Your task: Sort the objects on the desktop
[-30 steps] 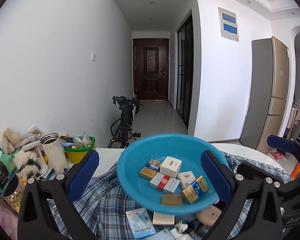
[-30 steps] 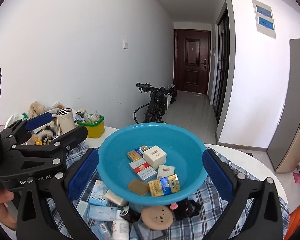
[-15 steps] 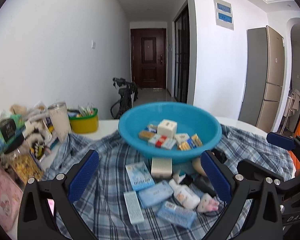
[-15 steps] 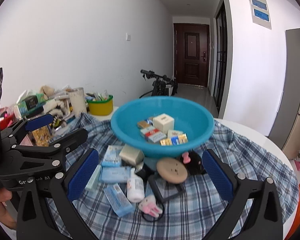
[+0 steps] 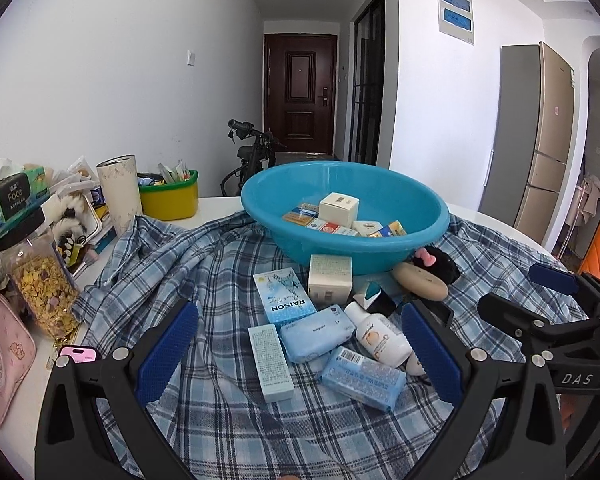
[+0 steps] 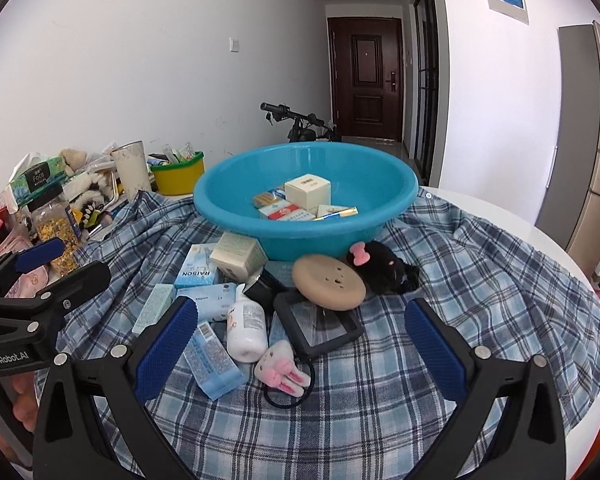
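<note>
Both grippers hover spread wide and empty, so the step in hand is choosing the next item. The left gripper (image 5: 298, 354) frames the blue packets (image 5: 318, 338); the right gripper (image 6: 300, 340) frames the bottle (image 6: 245, 330). Beyond the fingers sits the basin (image 5: 420, 236), already part-filled. Next likely means lowering and pinching one packet.

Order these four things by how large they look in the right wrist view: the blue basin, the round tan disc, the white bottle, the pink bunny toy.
1. blue basin
2. round tan disc
3. white bottle
4. pink bunny toy

The disc and the bottle look close in size, and the bottle lies nearer the camera, so their order is unsure.
</note>
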A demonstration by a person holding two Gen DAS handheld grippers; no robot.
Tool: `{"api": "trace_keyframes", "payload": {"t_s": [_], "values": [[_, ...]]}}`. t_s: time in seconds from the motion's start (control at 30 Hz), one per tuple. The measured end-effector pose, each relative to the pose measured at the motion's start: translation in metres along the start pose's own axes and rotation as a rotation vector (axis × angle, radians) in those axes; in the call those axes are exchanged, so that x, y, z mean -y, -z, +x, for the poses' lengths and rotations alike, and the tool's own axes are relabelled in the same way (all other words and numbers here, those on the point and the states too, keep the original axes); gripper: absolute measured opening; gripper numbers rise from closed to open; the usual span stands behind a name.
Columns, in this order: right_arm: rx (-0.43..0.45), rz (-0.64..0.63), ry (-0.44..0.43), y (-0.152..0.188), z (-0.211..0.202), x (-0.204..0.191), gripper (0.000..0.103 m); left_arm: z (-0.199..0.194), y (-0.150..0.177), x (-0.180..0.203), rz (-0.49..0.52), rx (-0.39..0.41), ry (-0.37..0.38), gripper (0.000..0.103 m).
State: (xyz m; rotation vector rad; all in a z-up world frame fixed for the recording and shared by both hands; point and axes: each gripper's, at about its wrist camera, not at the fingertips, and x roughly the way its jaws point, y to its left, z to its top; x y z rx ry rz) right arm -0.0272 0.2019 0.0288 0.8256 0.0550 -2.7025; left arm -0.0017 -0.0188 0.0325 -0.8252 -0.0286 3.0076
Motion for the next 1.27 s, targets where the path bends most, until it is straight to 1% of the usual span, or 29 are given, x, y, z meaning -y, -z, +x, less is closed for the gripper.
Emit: {"api": "trace_keyframes", "payload": {"t_s": [0.17,0.23,0.37,0.5,0.7,0.97,1.17,1.27], "values": [[-0.02,0.002,-0.014,0.007,0.007,-0.004,0.103,0.007,0.009,0.005,0.014,-0.021,-0.004,0.103],[-0.025,-0.006,-0.004,0.009,0.009,-0.006,0.103,0.01,0.012,0.003,0.007,-0.028,-0.008,0.103],[-0.033,-0.016,-0.001,0.013,0.012,-0.008,0.103,0.014,0.017,0.0,-0.004,-0.041,-0.003,0.103],[-0.037,-0.002,0.0,0.014,0.015,-0.006,0.103,0.019,0.02,0.0,-0.009,-0.06,0.018,0.103],[-0.047,-0.007,0.019,0.016,0.019,-0.006,0.103,0.022,0.021,0.004,0.005,-0.059,0.03,0.103],[-0.055,0.0,0.021,0.018,0.022,-0.004,0.103,0.025,0.022,0.006,0.003,-0.062,0.036,0.103],[-0.056,0.0,0.026,0.019,0.023,-0.003,0.103,0.027,0.022,0.005,-0.003,-0.053,0.018,0.103],[-0.057,0.002,0.017,0.019,0.024,-0.002,0.103,0.027,0.02,0.004,-0.001,-0.044,-0.006,0.103]]}}
